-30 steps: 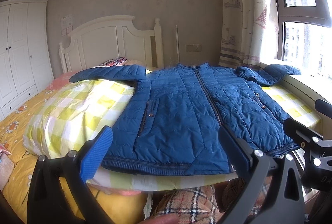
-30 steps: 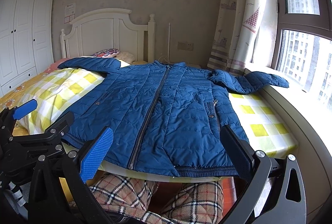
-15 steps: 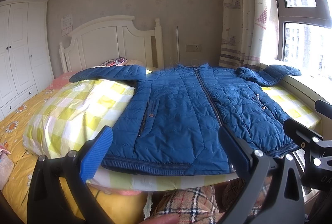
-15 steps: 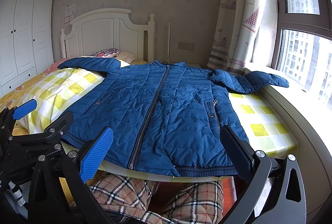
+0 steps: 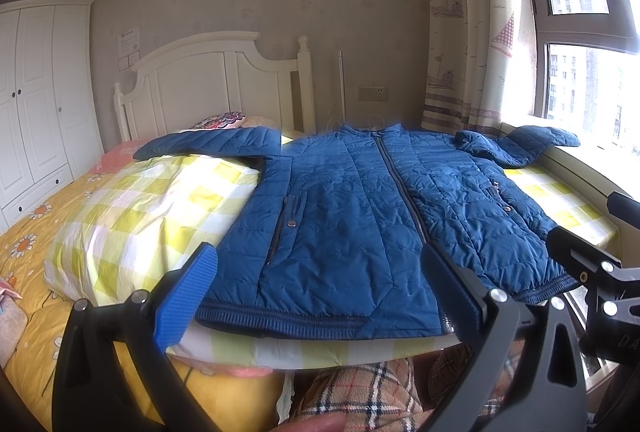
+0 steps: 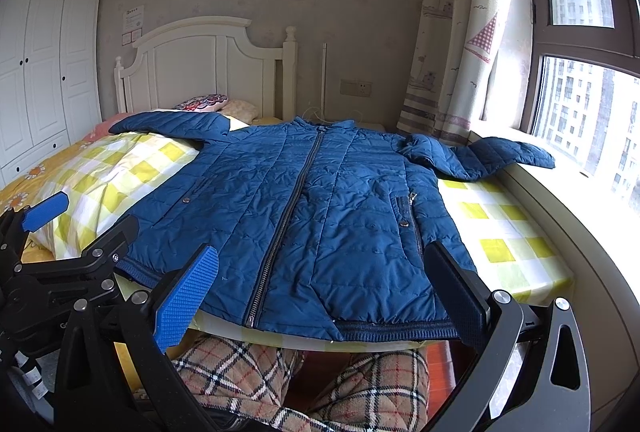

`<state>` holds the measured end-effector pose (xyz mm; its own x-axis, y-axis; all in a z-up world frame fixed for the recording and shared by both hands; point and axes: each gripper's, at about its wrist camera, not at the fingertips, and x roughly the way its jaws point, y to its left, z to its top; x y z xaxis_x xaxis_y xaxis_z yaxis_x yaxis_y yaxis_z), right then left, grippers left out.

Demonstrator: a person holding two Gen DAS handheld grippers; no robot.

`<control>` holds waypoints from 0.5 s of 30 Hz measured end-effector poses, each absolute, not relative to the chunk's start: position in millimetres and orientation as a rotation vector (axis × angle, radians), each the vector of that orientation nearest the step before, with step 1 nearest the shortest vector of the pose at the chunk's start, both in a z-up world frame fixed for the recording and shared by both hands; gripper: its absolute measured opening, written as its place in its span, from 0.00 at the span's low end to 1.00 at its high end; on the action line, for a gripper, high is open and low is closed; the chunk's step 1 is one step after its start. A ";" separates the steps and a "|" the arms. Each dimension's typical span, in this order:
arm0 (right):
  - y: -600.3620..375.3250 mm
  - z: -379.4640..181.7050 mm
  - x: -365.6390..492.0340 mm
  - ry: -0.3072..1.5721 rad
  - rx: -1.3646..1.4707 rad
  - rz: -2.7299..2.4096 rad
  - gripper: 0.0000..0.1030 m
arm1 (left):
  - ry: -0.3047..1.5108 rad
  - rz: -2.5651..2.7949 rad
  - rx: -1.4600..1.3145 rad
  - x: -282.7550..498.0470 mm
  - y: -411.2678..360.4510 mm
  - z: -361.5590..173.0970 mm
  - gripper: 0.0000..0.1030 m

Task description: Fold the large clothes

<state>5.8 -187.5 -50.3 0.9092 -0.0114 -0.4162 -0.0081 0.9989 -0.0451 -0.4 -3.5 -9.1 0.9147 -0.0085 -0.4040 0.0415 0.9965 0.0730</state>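
Note:
A blue quilted jacket lies flat and zipped, front up, on a yellow-checked board on the bed; it also shows in the right wrist view. Its sleeves spread out to both sides; the right sleeve reaches the window sill. My left gripper is open and empty, just short of the jacket's hem. My right gripper is open and empty, also in front of the hem. Each gripper shows at the edge of the other's view.
The checked cover lies over a yellow floral bed with a white headboard. A wardrobe stands at left, a window sill and curtain at right. Plaid-trousered legs are below.

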 end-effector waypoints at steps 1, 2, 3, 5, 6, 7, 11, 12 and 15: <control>-187.5 -50.4 5.9 0.430 -0.046 -0.001 0.96 | 0.414 -0.026 0.080 -0.6 -3.4 -8.4 0.98; -187.5 -50.4 5.9 0.431 -0.045 -0.001 0.96 | 0.413 -0.025 0.080 -0.7 -3.7 -8.5 0.98; -187.4 -50.4 5.8 0.431 -0.045 -0.002 0.96 | 0.413 -0.026 0.080 -0.9 -3.4 -7.6 0.98; -187.7 -50.3 5.9 0.430 -0.045 -0.002 0.96 | 0.413 -0.026 0.080 -1.0 -3.6 -7.5 0.98; -187.6 -50.3 6.1 0.430 -0.045 -0.002 0.96 | 0.413 -0.026 0.080 -0.9 -3.3 -7.4 0.98; -187.7 -50.5 6.1 0.431 -0.046 -0.001 0.96 | 0.413 -0.025 0.079 -1.0 -3.7 -7.5 0.98; -188.8 -50.6 6.5 0.434 -0.046 -0.003 0.96 | 0.413 -0.025 0.080 -0.8 -3.1 -6.1 0.98; -188.9 -50.5 6.8 0.435 -0.045 -0.004 0.96 | 0.413 -0.026 0.080 -0.7 -3.2 -6.1 0.98; -189.5 -50.9 7.9 0.440 -0.044 -0.007 0.96 | 0.414 -0.026 0.080 -0.6 -3.0 -6.2 0.98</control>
